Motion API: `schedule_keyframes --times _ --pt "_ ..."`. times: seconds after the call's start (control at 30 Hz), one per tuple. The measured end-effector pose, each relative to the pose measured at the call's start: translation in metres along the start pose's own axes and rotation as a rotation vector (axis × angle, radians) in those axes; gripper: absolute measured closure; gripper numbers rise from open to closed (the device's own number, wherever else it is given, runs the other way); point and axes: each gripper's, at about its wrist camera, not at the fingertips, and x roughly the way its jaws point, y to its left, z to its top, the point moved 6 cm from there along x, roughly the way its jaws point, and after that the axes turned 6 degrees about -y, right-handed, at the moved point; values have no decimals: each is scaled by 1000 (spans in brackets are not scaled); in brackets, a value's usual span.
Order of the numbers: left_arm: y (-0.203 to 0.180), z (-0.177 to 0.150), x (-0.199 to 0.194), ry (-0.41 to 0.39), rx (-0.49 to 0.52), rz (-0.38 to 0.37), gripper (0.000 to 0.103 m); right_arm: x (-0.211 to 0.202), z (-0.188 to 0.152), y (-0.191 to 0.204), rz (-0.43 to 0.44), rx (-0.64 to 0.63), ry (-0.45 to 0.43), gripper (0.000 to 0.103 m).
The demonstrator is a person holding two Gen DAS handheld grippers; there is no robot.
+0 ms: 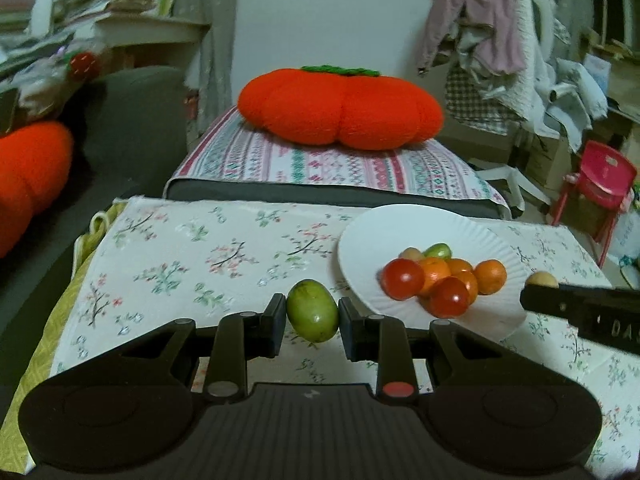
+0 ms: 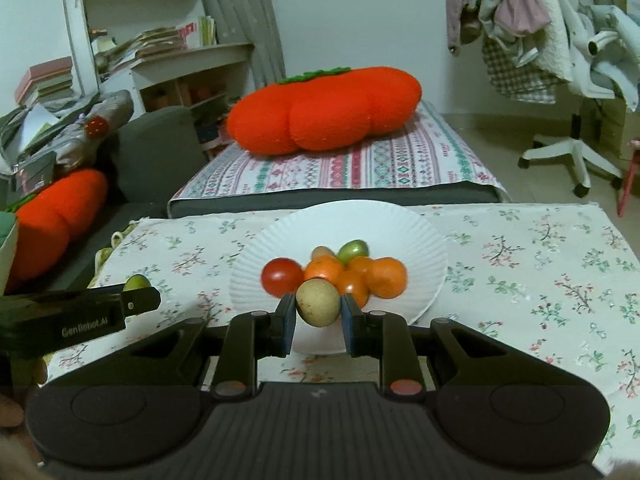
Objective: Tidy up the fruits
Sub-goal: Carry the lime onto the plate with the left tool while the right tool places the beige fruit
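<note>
While both grippers carry fruit, the biggest item in play is the paper plate [image 2: 420, 240], w/ its heap of fruit [image 2: 348, 272] bunched near the front rim: tomatoes, oranges, a green one at the back. Plate sits on the floral cloth [image 2: 540, 280], and looks light, so a nudge from either tool could likely slide it or tip the pile, sending round pieces rolling off.

Next in size, the left gripper [image 1: 313, 316] is clamped on a green oval fruit [image 1: 313, 311], held over the cloth just left of the plate. Its long axis runs roughly upright, leaning a bit, narrower top toward the upper left; pads squeeze its short sides. Smooth skin + small contact area = it may squirt out if grip loosens or swings fast.

Smallest, the right gripper [image 2: 318, 312] is closed around a tan roundish fruit [image 2: 318, 302], over the plate's near edge, just in front of the heap. Nearly spherical, no clear axis. Dropped onto the pile, it'd prob. bounce off.
</note>
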Motion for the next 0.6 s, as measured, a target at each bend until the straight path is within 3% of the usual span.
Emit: schedule_keyframes --times 0.23,0.6 --pt "-22 3 16 -27 58 -15 84 -1 4 -19 -21 36 -8 82" --pt "-53 0 38 -45 102 -103 84 11 2 -33 -46 56 17 82"
